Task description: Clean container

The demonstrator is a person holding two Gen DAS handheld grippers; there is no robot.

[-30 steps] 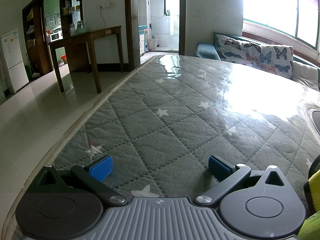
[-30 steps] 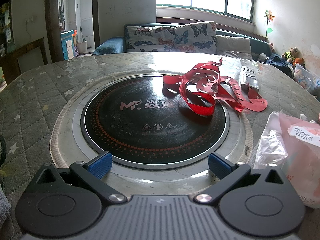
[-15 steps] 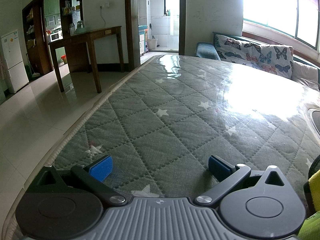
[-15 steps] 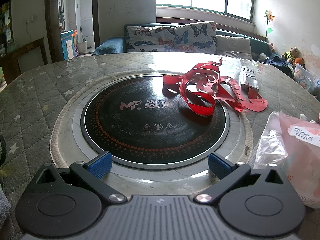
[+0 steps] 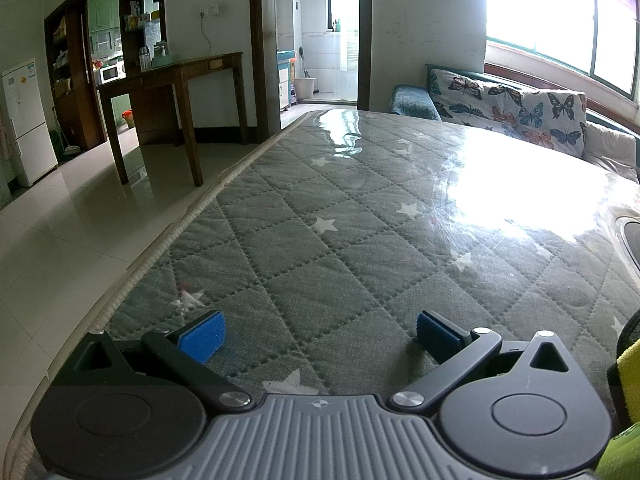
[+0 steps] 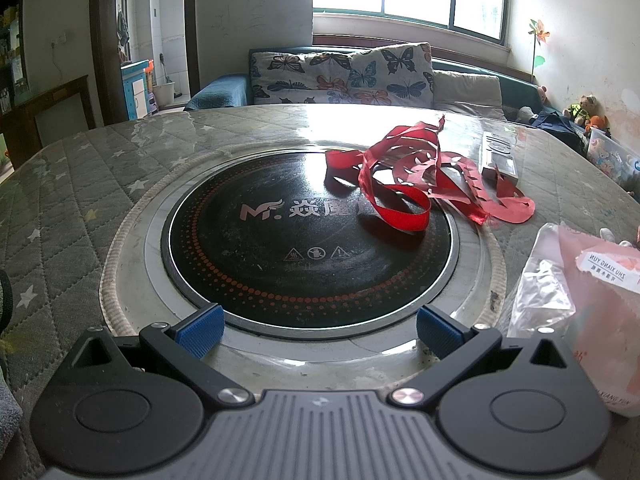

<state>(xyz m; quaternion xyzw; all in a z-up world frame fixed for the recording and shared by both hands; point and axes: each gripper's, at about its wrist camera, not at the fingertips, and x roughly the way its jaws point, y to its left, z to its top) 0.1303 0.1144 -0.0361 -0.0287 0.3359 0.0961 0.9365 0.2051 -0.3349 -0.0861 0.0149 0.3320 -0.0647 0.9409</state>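
My left gripper point(image 5: 318, 334) is open and empty, low over the grey quilted star-pattern table cover point(image 5: 360, 216). A yellow-green cloth point(image 5: 628, 364) shows at the right edge of the left wrist view. My right gripper point(image 6: 318, 330) is open and empty at the near rim of a round black induction cooktop point(image 6: 308, 236) set in the table. A tangle of red paper ribbon point(image 6: 416, 184) lies on the cooktop's far right side. No container is clearly in view.
A clear plastic bag with pink contents point(image 6: 580, 280) lies right of the cooktop. A remote control point(image 6: 498, 156) lies beyond the ribbon. The table's left edge point(image 5: 168, 236) drops to a tiled floor. A butterfly-print sofa point(image 6: 348, 76) stands behind the table.
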